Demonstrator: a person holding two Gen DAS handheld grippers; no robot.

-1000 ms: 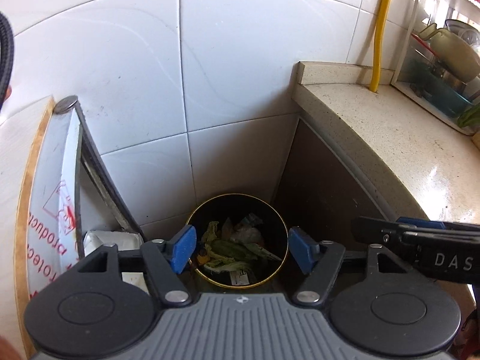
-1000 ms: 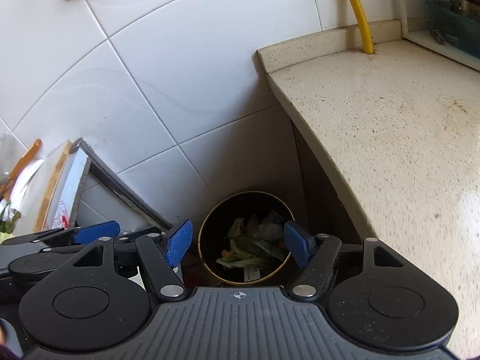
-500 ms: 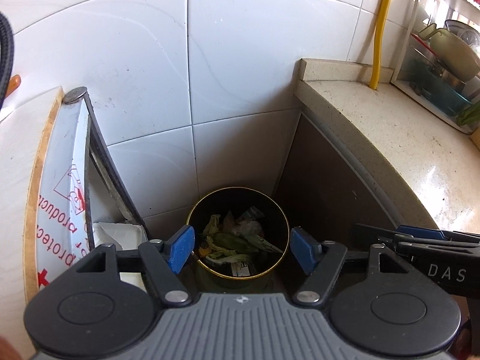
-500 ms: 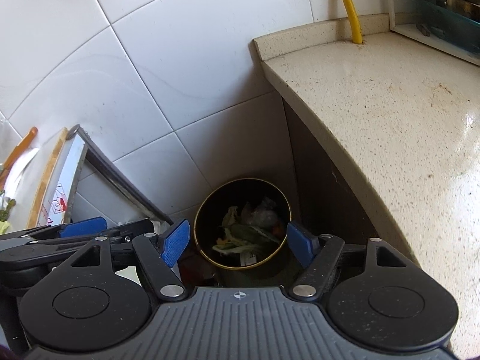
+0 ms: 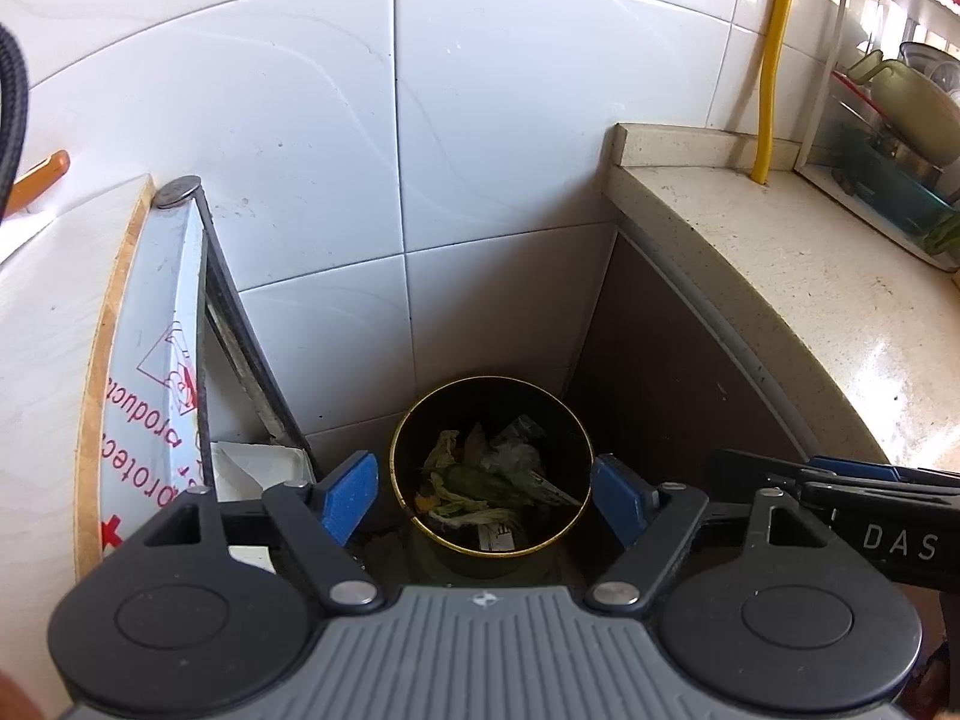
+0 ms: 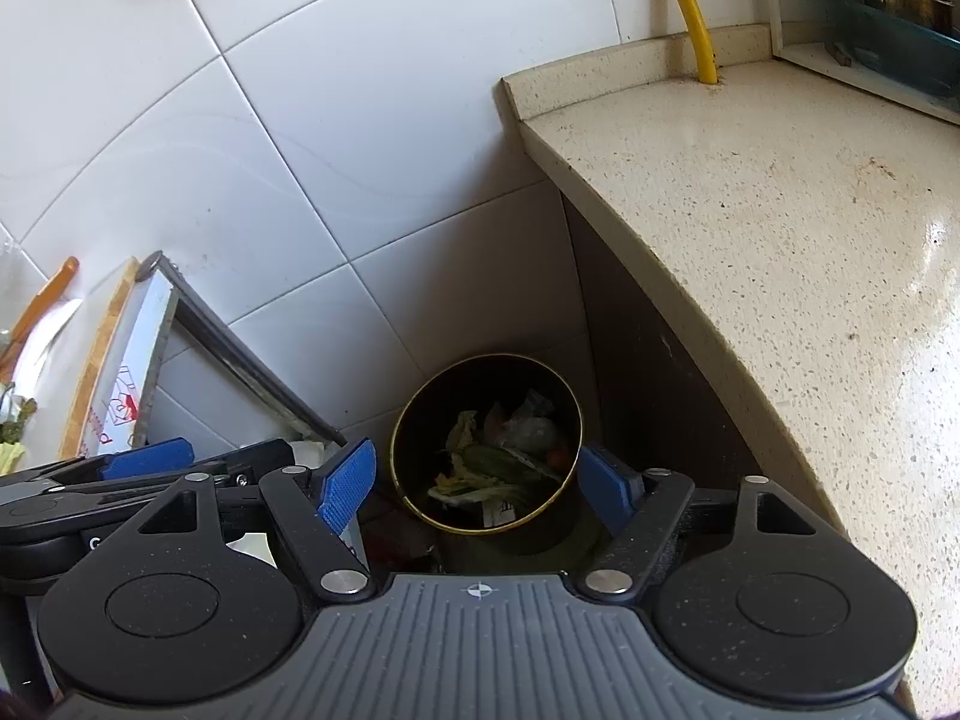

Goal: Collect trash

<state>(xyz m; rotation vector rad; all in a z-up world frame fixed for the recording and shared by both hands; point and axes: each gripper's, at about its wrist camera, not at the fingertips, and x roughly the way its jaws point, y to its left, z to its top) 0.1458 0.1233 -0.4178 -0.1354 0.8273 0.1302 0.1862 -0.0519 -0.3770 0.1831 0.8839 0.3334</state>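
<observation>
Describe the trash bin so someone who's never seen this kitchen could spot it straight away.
Find the speckled stone counter where it ends against the white tiled wall. On the floor in that corner, below the counter's end, stands the trash bin. It is a round, dark can with a thin gold rim, open on top and holding green vegetable scraps, unlike the flat white panel leaning beside it.

Daylight is streaming from the right, glaring off the tabletop point(image 6: 900, 300); fisheye is bending tile lines, floor corner lying in shadow.
</observation>
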